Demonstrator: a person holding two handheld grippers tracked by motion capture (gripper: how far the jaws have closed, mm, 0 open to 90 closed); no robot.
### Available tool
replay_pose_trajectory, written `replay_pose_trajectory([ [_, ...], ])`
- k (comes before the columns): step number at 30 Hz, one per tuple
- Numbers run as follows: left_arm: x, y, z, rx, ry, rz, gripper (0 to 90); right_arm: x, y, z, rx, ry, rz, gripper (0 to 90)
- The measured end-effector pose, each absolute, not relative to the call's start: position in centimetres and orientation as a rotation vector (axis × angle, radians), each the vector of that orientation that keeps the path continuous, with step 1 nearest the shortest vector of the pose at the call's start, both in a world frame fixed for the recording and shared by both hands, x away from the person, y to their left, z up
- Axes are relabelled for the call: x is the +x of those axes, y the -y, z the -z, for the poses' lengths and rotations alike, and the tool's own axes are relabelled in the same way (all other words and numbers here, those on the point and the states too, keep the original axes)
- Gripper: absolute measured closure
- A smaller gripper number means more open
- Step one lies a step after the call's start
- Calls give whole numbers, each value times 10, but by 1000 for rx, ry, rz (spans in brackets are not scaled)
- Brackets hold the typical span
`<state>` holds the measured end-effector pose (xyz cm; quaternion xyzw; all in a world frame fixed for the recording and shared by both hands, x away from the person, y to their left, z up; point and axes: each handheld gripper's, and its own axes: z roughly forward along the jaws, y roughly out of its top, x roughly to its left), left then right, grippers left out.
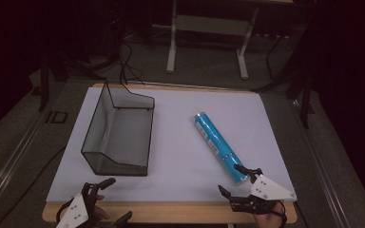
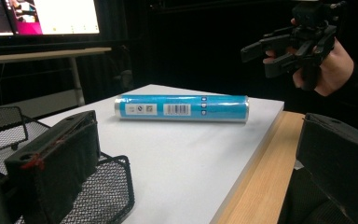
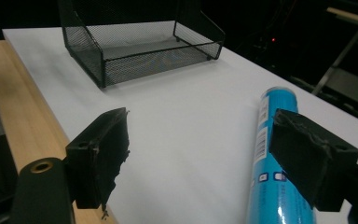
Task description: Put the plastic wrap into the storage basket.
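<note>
A blue cylindrical tube [image 1: 218, 145] lies on its side, slantwise, on the right half of the white board [image 1: 180, 114]. My right gripper [image 1: 230, 178] hovers at the tube's near end, jaws open and nothing pressed between them. In the right gripper view the right jaw overlaps the tube [image 3: 272, 105], while the gap of the gripper [image 3: 205, 154] is over bare board. A black wire-mesh tray [image 1: 119, 133] stands on the left half. My left gripper [image 1: 118, 199] is open at the near left edge, in front of the tray. Its own view looks across at the tube [image 2: 182, 107] and the right gripper [image 2: 289, 46].
The white board rests on a wooden tabletop whose bare strip [image 1: 195, 213] runs along the near edge. Beyond the table stand a white desk frame [image 1: 206, 42] and cables on the dark floor. A lit monitor [image 2: 51, 16] shows in the left gripper view.
</note>
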<state>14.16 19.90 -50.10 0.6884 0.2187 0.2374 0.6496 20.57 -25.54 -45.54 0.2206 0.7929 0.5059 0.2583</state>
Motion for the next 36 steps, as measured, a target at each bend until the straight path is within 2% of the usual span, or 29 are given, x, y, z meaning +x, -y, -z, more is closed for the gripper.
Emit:
replay_pose_trajectory([
  [4, 142, -198, 501, 1570, -487, -534, 2, 205, 254, 453, 622, -2222, -1367, 151],
  [21, 140, -194, 502, 1586, -472, -518, 2, 205, 242, 424, 616, -2242, -1327, 127],
  [36, 140, -193, 503, 1597, -469, -503, 2, 256, 246, 394, 722, -2213, -1225, 113],
])
